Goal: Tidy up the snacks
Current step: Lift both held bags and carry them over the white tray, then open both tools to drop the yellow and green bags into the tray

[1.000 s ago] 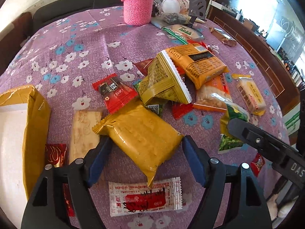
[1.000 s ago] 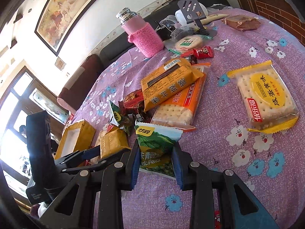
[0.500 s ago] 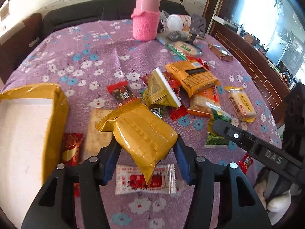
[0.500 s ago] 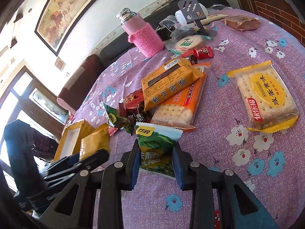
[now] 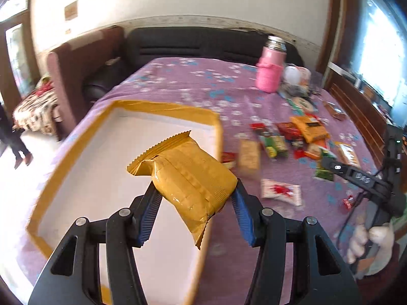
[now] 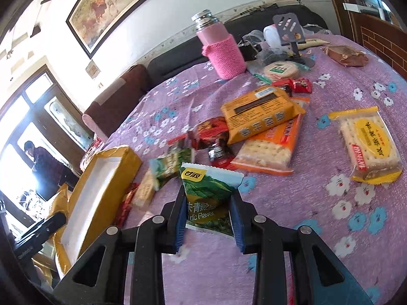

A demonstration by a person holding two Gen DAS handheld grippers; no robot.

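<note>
Left claw (image 5: 194, 195) clamps a yellow pack (image 5: 188, 178) above the box (image 5: 162, 108): placing step, release next. Right claw (image 6: 207, 218) pinches a green pack (image 6: 208, 198) low over the surface (image 6: 318, 228).

Surface: table with purple flowered cloth (image 6: 318, 228).
On it: white box with yellow rim (image 5: 122, 117), pink bottle (image 6: 221, 48), scattered snack packets, cracker pack (image 6: 368, 145).

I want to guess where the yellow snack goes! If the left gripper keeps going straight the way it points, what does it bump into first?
Most likely the white inside of the yellow-edged box. The left gripper holds the yellow snack packet over it, pointing across the box. Depth is unclear, so it might pass above the far rim.
</note>
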